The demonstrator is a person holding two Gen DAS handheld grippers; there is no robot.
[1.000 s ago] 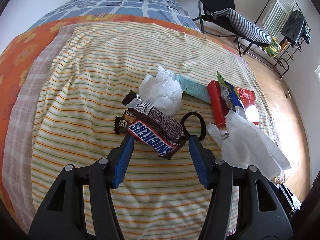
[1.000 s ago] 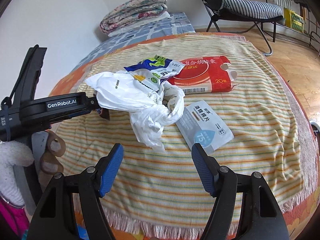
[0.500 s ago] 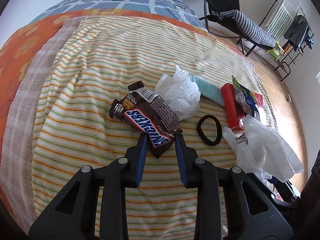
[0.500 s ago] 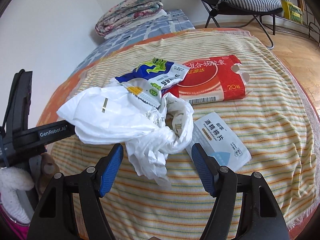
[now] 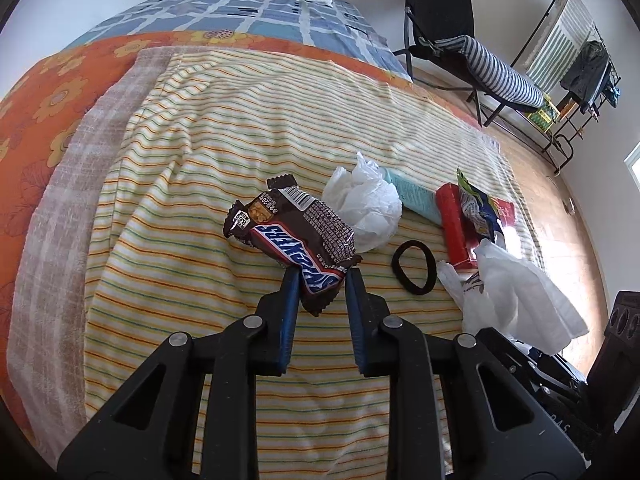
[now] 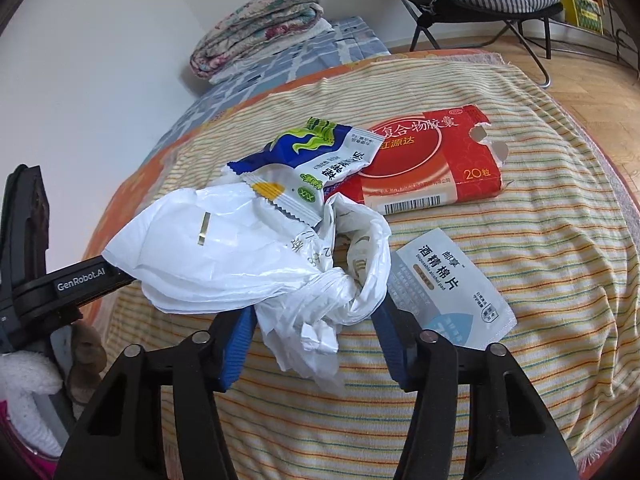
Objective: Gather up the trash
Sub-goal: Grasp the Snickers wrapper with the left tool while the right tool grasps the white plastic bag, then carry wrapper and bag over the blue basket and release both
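A brown Snickers wrapper (image 5: 288, 232) lies on the striped blanket (image 5: 200, 160). My left gripper (image 5: 322, 280) is closing, and its blue pads press on the wrapper's near end. A crumpled white tissue (image 5: 364, 208) and a black hair tie (image 5: 416, 266) lie just beyond. In the right wrist view a white plastic bag (image 6: 224, 252) bunches between the fingers of my right gripper (image 6: 316, 316). Those jaws are closing around the bag but still stand apart, and the bag hides their tips. A blue-green sachet (image 6: 312, 160) rests on the bag, overlapping a torn red medicine box (image 6: 432, 164).
An alcohol-pad packet (image 6: 444, 280) lies right of the bag. A folded quilt (image 6: 260, 28) sits at the bed's far end. A folding chair (image 5: 460, 52) and a drying rack (image 5: 576, 80) stand on the wooden floor beyond the bed.
The left jaws went from wide open to closed on the wrapper's end. The right gripper moved in on the white bag and its jaws narrowed around it.
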